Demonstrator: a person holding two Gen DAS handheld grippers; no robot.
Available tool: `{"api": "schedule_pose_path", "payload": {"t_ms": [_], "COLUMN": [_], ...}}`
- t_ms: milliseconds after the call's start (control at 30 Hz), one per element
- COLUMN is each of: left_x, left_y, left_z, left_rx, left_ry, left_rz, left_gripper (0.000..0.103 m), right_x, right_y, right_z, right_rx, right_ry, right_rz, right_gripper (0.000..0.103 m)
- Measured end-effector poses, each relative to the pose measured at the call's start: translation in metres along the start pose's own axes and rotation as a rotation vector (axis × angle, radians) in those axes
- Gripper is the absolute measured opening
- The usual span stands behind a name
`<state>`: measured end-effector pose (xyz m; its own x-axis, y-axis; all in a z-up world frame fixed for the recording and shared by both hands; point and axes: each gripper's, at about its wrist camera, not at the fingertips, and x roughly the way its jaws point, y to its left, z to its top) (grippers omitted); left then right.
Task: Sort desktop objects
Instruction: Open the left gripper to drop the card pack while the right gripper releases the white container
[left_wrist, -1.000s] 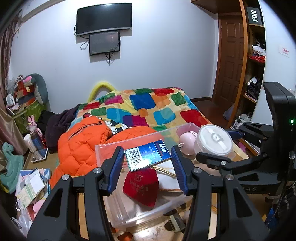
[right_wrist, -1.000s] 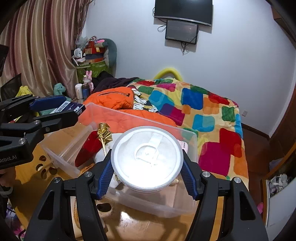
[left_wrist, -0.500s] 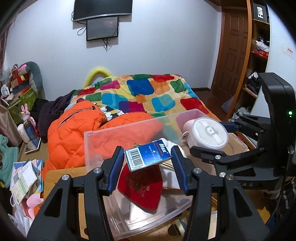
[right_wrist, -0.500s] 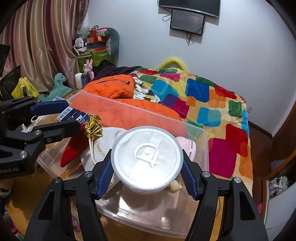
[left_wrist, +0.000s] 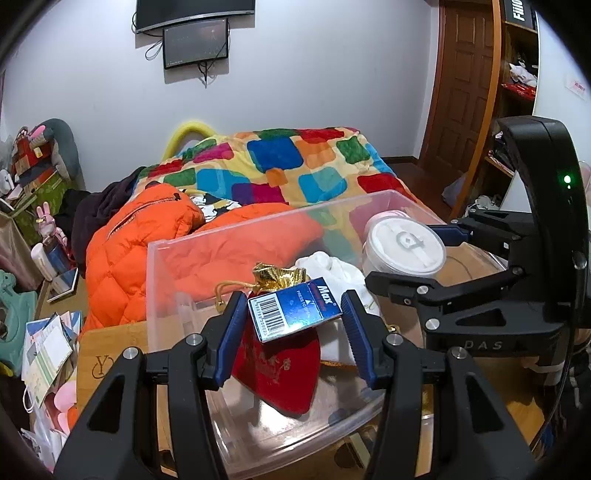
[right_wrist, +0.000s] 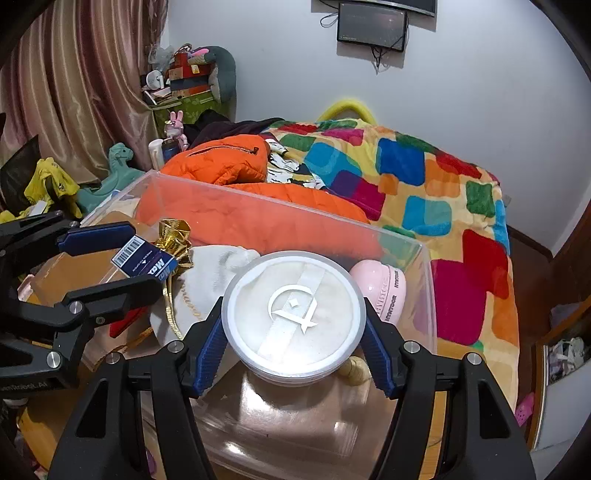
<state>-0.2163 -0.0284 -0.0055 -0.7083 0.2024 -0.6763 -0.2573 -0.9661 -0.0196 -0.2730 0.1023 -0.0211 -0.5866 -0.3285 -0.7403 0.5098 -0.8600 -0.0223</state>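
Note:
My left gripper (left_wrist: 293, 308) is shut on a small blue box (left_wrist: 295, 314) with a barcode, held over a clear plastic bin (left_wrist: 155, 254). Below it in the bin lie a red pouch (left_wrist: 280, 365) with a gold top and a white cloth bag (left_wrist: 332, 269). My right gripper (right_wrist: 293, 317) is shut on a round white lidded container (right_wrist: 293, 310), just above the bin's right half (right_wrist: 280, 205), beside a pink case (right_wrist: 380, 291). In the right wrist view the left gripper (right_wrist: 110, 258) and its blue box (right_wrist: 144, 258) show at left.
The bin stands on a wooden table (left_wrist: 107, 354). Behind it is a bed with an orange jacket (left_wrist: 140, 236) and a colourful blanket (left_wrist: 280, 166). Papers and toys (left_wrist: 44, 350) crowd the floor at left. A wooden shelf (left_wrist: 517, 92) stands at right.
Both grippers have sunk toward the bin and tipped downward, each still gripping its load. The bin's inside now shows more fully in both views.

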Motion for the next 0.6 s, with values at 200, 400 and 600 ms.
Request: {"api": "schedule_pose_path", "payload": {"t_ms": [200,400,600], "left_x": [0.0030,0.0035,0.0022], "left_y": [-0.0003,-0.0007,-0.0014], "left_z": [-0.0004,-0.0028,-0.0040], "left_rx": [0.001,0.002,0.005], "left_ry": [0.008,0.010,0.009], "left_rz": [0.009,0.004,0.012], "left_gripper": [0.052,0.052,0.052], "right_x": [0.0051,0.0061,0.0045], "right_y": [-0.0036,-0.0033,-0.0018], "right_z": [0.0005,-0.0006,-0.0015], "right_rx": [0.014,0.019,0.016], "right_ry": [0.010,0.008,-0.001], "right_rz": [-0.019,-0.020,-0.030], "right_gripper": [0.063,0.063,0.063]}}
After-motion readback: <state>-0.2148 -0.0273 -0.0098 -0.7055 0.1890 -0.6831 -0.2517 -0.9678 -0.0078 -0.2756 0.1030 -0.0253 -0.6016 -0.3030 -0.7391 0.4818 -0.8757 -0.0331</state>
